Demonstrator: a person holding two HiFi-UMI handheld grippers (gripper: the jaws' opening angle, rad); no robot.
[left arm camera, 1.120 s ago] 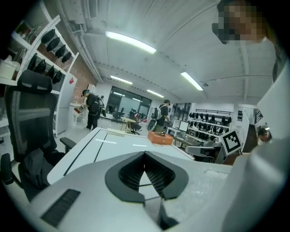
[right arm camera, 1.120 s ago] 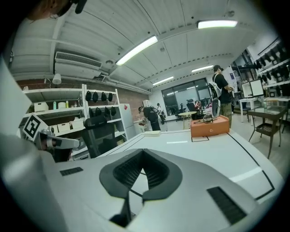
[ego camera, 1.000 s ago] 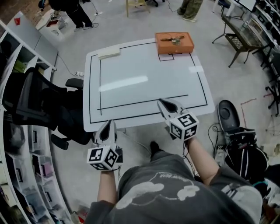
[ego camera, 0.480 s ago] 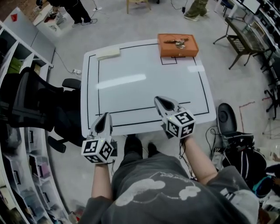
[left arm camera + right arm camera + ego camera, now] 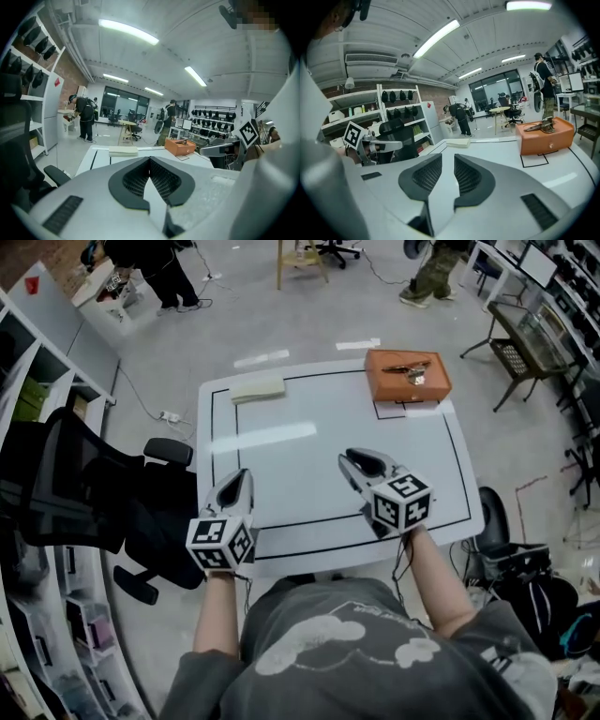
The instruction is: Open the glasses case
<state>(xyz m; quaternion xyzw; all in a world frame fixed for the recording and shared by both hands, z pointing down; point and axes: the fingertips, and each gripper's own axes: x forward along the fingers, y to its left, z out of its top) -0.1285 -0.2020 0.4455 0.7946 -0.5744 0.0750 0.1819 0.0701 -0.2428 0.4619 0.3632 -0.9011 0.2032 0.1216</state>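
Task not started: pale glasses case (image 5: 258, 388), far left on table (image 5: 309, 474), is untouched and judged closed. Left gripper (image 5: 243, 474) is closed, empty; right gripper (image 5: 349, 457) is slightly parted, just opening, empty.

white black-lined table (image 5: 309, 474) bears a pale flat case (image 5: 258, 388) far left, an orange box (image 5: 389, 385) far right.

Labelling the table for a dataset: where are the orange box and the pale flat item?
orange box (image 5: 408, 391): head view, its near side.
pale flat item (image 5: 258, 388): head view, middle of its top.
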